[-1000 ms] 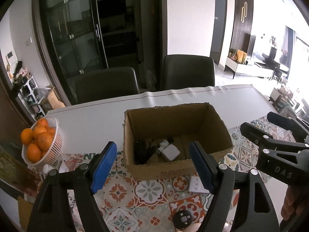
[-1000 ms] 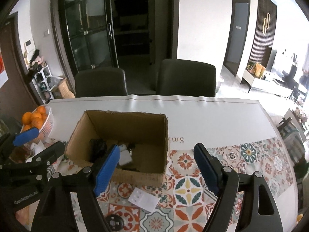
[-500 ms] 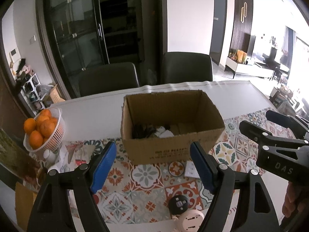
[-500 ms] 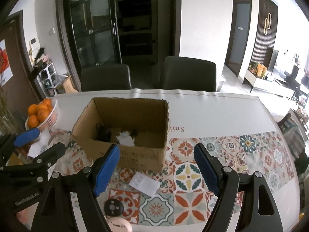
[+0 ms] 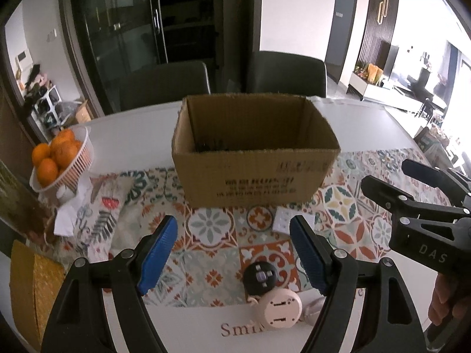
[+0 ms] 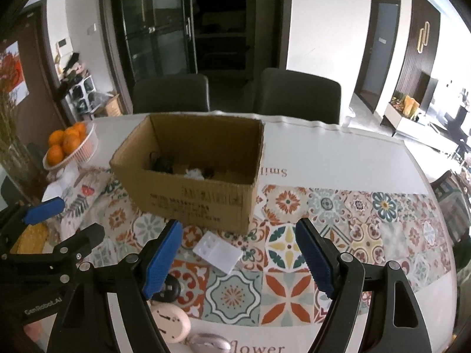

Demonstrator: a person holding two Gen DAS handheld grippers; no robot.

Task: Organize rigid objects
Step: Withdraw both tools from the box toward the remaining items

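Basket of oranges (image 5: 59, 158) at table's left; two dark chairs (image 6: 170, 92) behind; glass-door cabinet (image 6: 159, 26)

a home dining room: table (image 6: 338, 158), chairs (image 6: 297, 94), orange basket (image 5: 73, 158), glass cabinet (image 6: 159, 26)

Open cardboard box (image 5: 256, 158), upright, holding dark and white items. Before me: white rectangular plate (image 6: 218, 251), flat; black round plug (image 5: 259, 278) touching beige round socket (image 5: 278, 309).
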